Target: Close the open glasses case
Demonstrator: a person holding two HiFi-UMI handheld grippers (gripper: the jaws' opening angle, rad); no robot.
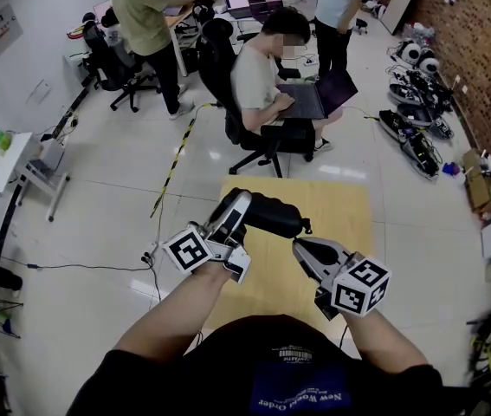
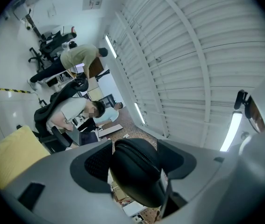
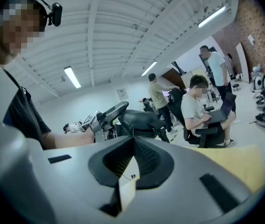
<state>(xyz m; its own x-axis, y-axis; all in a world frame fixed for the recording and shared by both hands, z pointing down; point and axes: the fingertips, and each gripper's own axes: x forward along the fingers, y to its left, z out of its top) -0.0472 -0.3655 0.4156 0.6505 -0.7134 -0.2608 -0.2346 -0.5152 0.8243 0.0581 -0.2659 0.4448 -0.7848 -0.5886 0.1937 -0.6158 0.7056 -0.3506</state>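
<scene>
Above the yellow table [image 1: 345,211], your left gripper [image 1: 240,206] pinched 1 end of the black glasses case [image 1: 271,215] and held it up in the air, level, with the zipper line looking shut. Your right gripper [image 1: 300,248] had its 2 jaws pressed together on nothing, just beside the case's other end.

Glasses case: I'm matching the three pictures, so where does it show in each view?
Head view: glasses case centre, in the left claw.
Left gripper view: lower centre, between the jaws.
Right gripper view: centre, above the shut right claw.
Shared landmark: seated person with laptop.
</scene>
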